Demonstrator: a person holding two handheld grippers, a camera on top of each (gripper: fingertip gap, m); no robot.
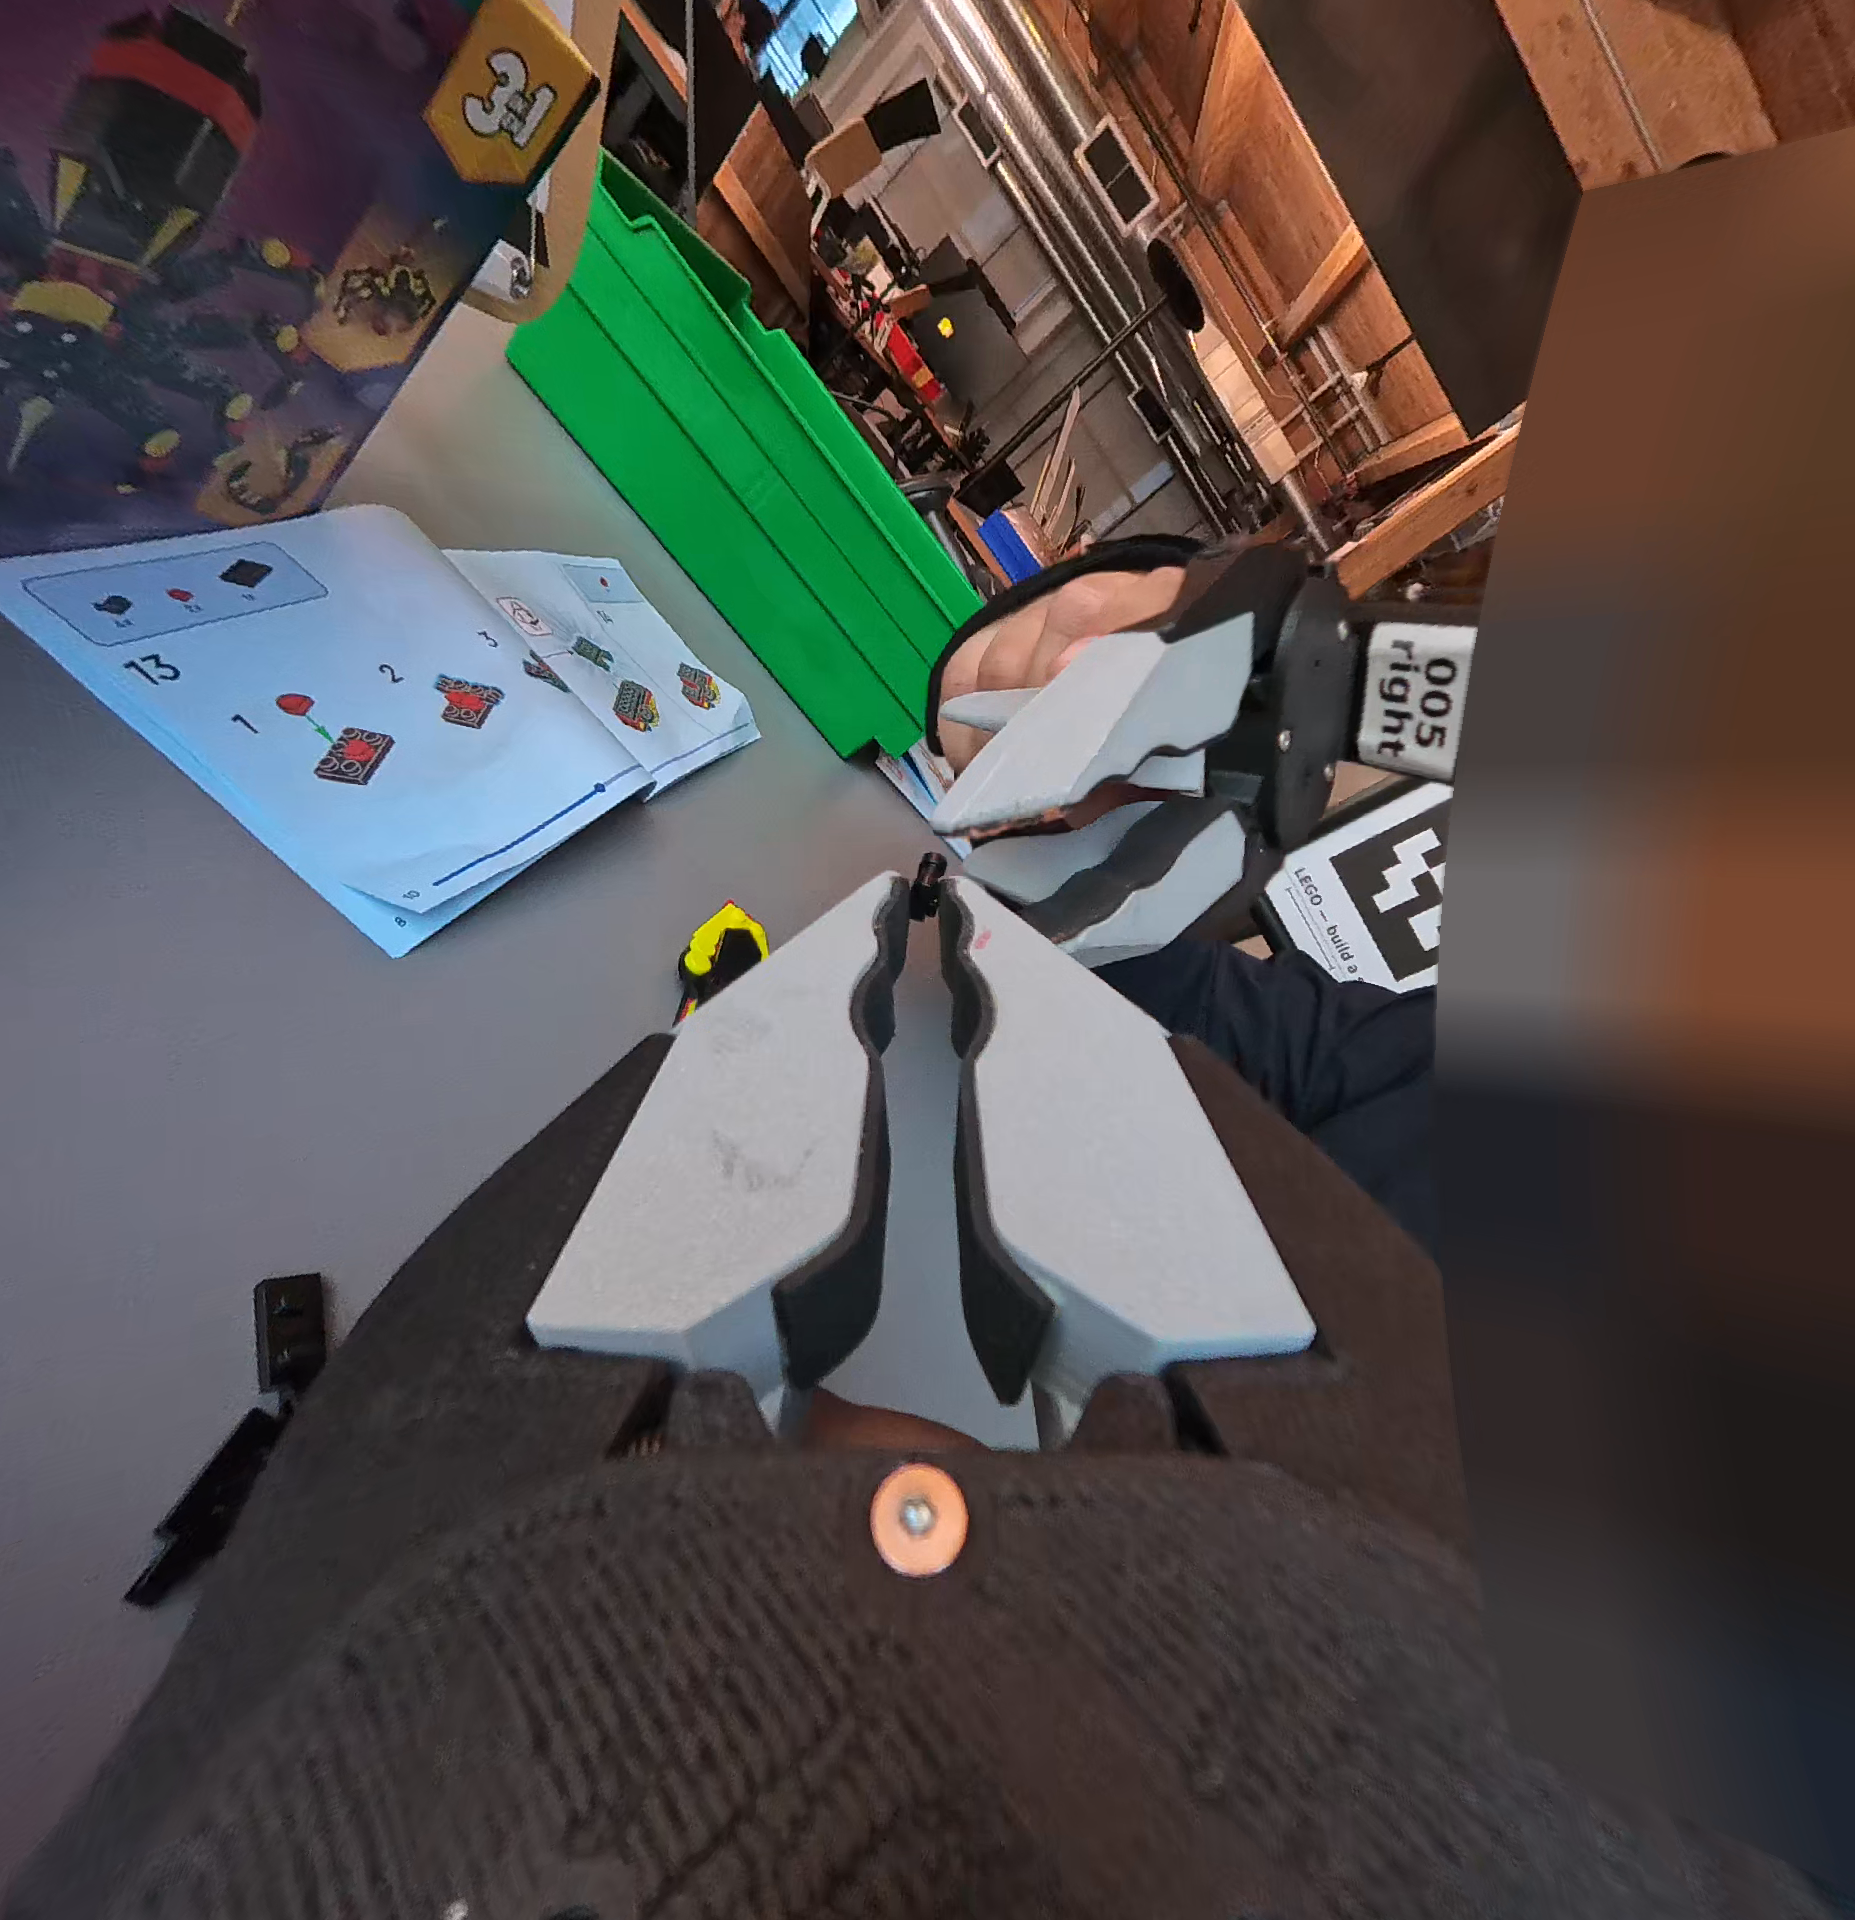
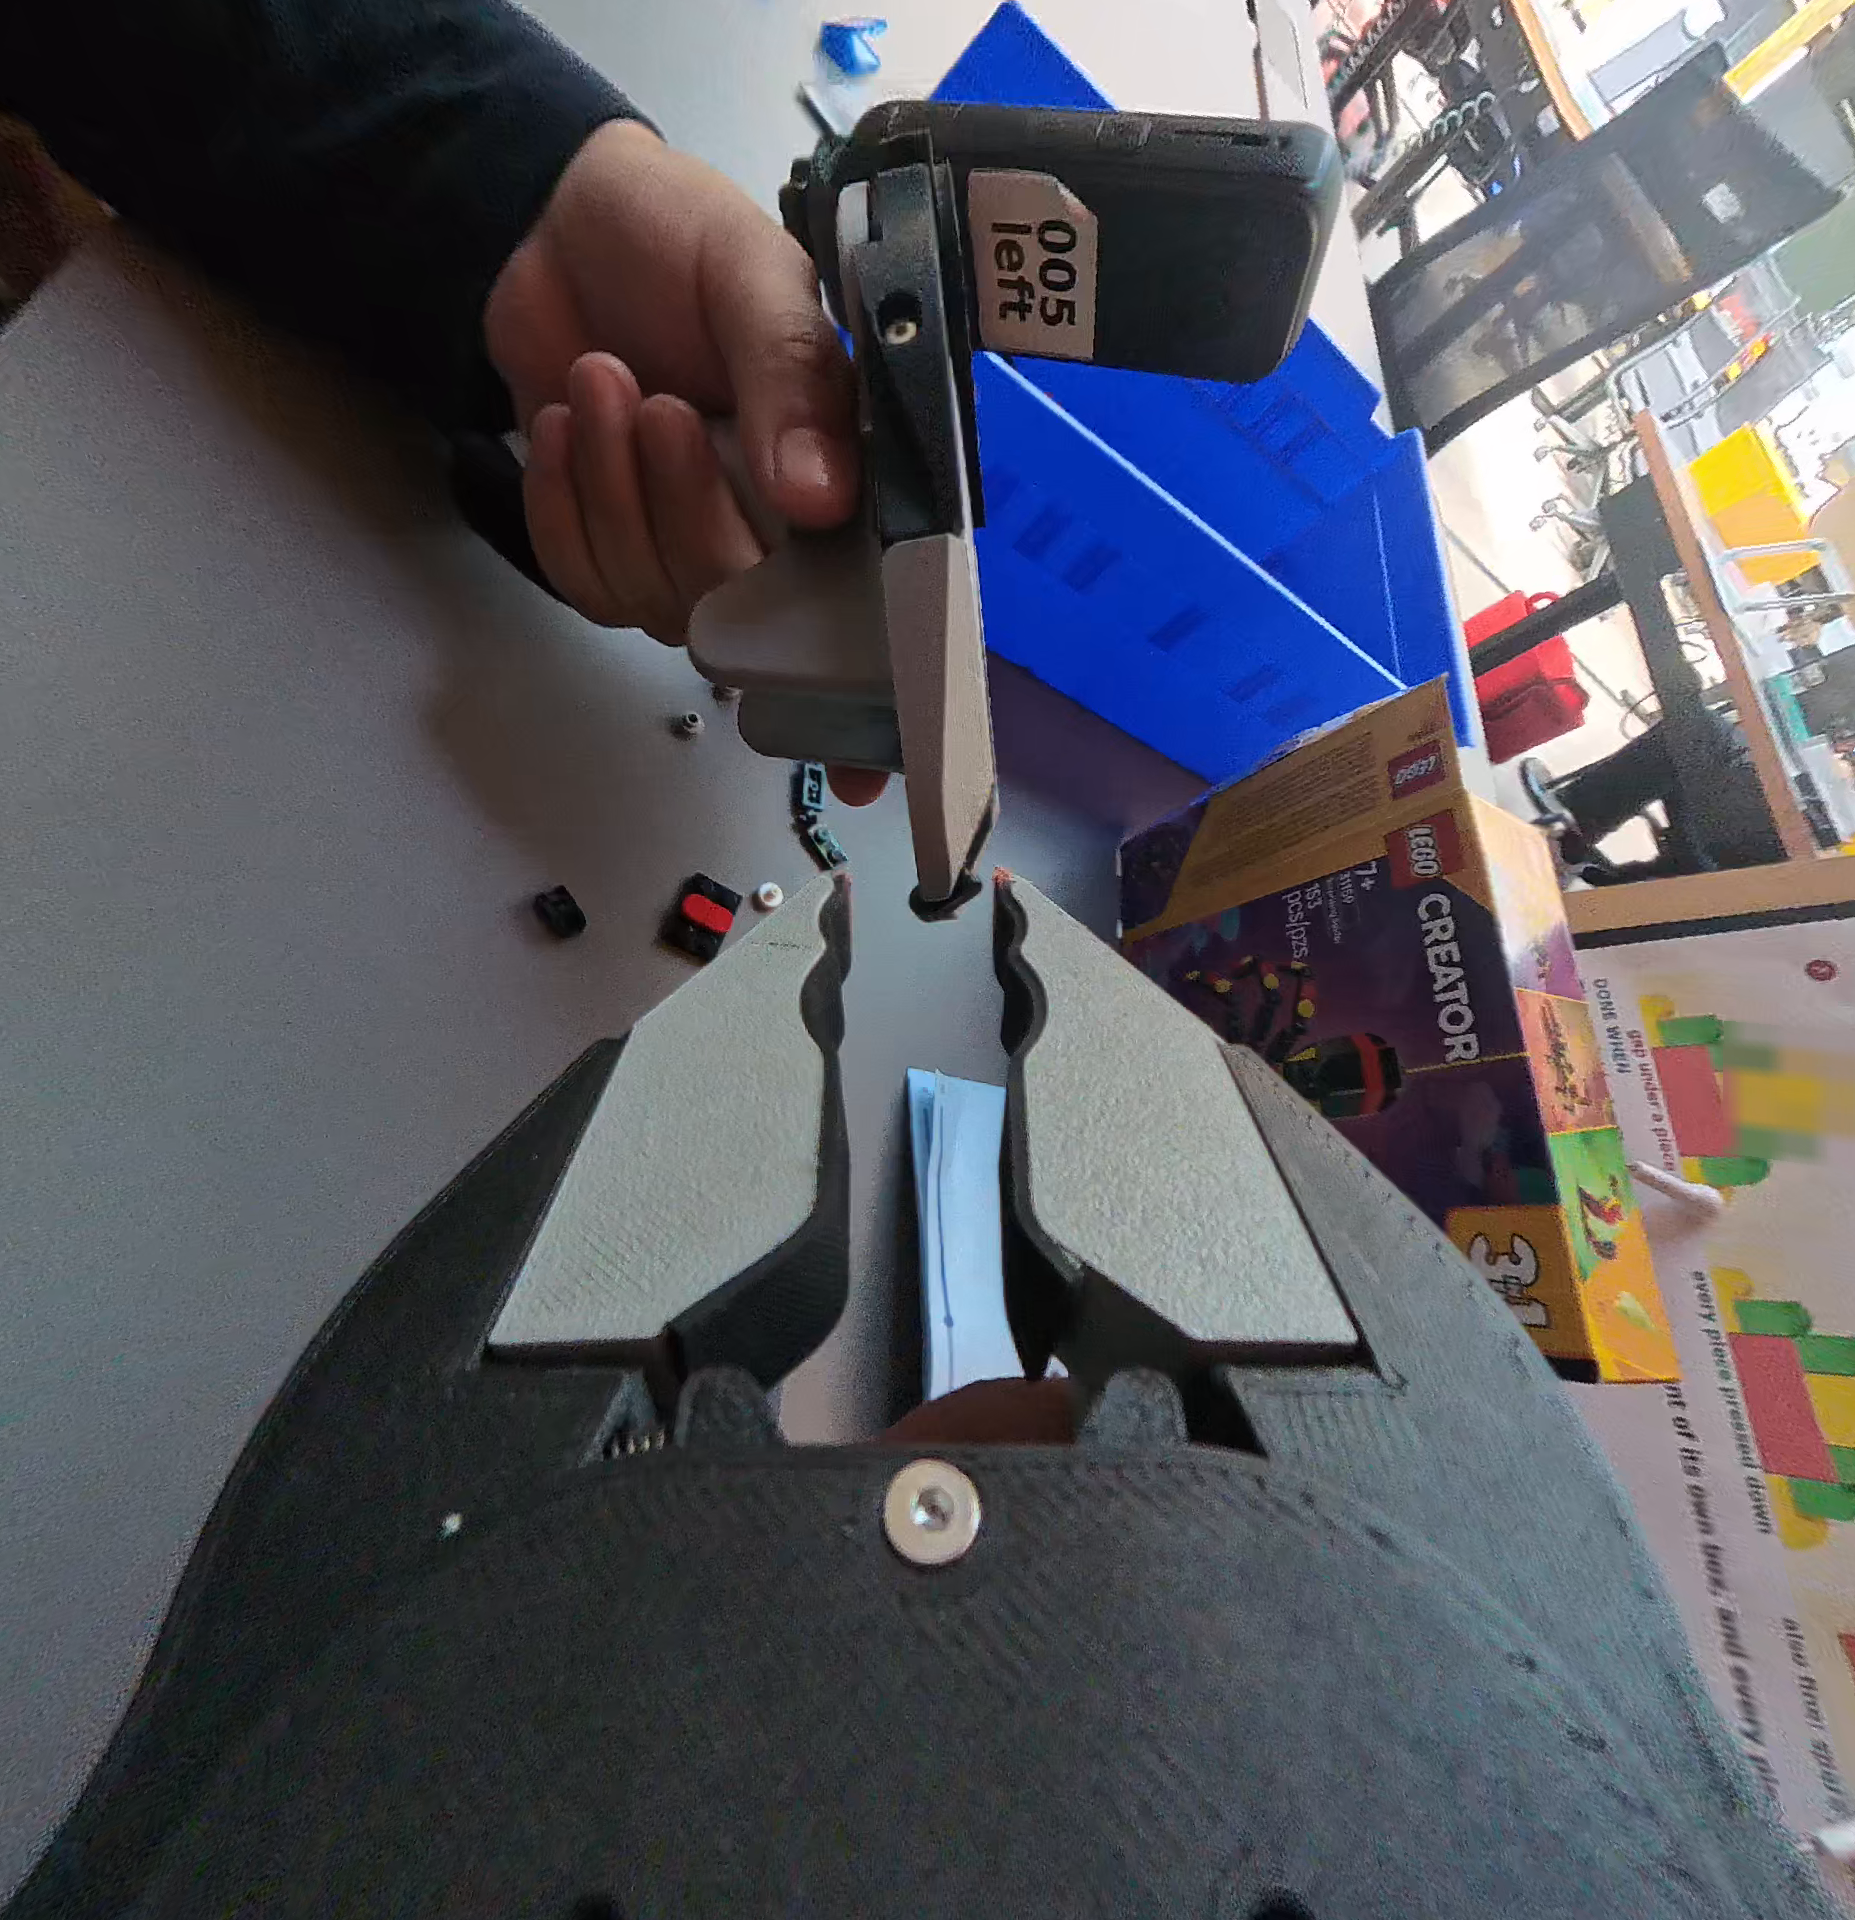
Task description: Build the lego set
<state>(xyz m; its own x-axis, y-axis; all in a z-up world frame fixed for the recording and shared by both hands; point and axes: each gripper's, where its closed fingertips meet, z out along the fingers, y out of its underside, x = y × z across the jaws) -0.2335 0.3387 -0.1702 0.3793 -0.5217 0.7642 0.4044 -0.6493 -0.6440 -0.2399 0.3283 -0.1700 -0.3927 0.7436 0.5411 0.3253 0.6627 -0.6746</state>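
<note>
My left gripper point(image 1: 925, 899) is shut on a small black lego piece point(image 1: 927, 878) pinched at its fingertips, above the grey table. In the right wrist view the left gripper point(image 2: 944, 868) comes down from above with that black piece point(image 2: 942, 900) at its tip. My right gripper point(image 2: 921, 883) is open, and the piece sits between its two fingertips without touching them. The right gripper point(image 1: 964, 847) also shows just beyond the left fingertips. A yellow and black lego assembly point(image 1: 725, 940) lies on the table left of the left fingers.
The open instruction booklet point(image 1: 362, 707) and the lego box point(image 1: 175, 239) lie at the far left, with a green bin point(image 1: 736, 468) behind. Black parts point(image 1: 289, 1330) lie near left. A black-and-red piece point(image 2: 703, 914), small loose parts point(image 2: 559, 912) and a blue bin point(image 2: 1162, 520) also show.
</note>
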